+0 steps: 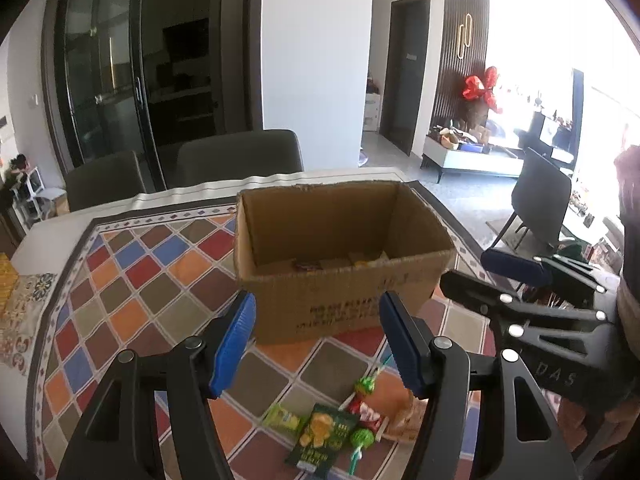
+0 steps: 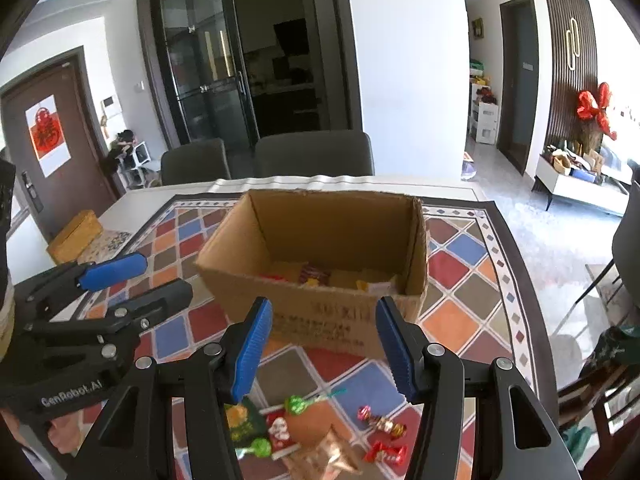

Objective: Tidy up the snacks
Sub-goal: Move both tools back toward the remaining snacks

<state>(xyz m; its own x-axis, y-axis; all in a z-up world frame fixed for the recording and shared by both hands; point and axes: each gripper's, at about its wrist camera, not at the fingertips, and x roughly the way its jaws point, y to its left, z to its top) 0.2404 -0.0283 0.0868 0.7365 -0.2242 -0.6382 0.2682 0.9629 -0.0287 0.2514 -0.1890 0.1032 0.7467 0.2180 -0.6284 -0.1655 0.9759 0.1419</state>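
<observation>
Both grippers empty above the snack pile.

We found the left gripper (image 1: 318, 338) and right gripper (image 2: 323, 346) partly open, holding nothing. Loose snacks (image 1: 332, 426) lay on the checked tablecloth (image 1: 132, 280), just before the open cardboard box (image 1: 344, 264), which held several packets.
</observation>
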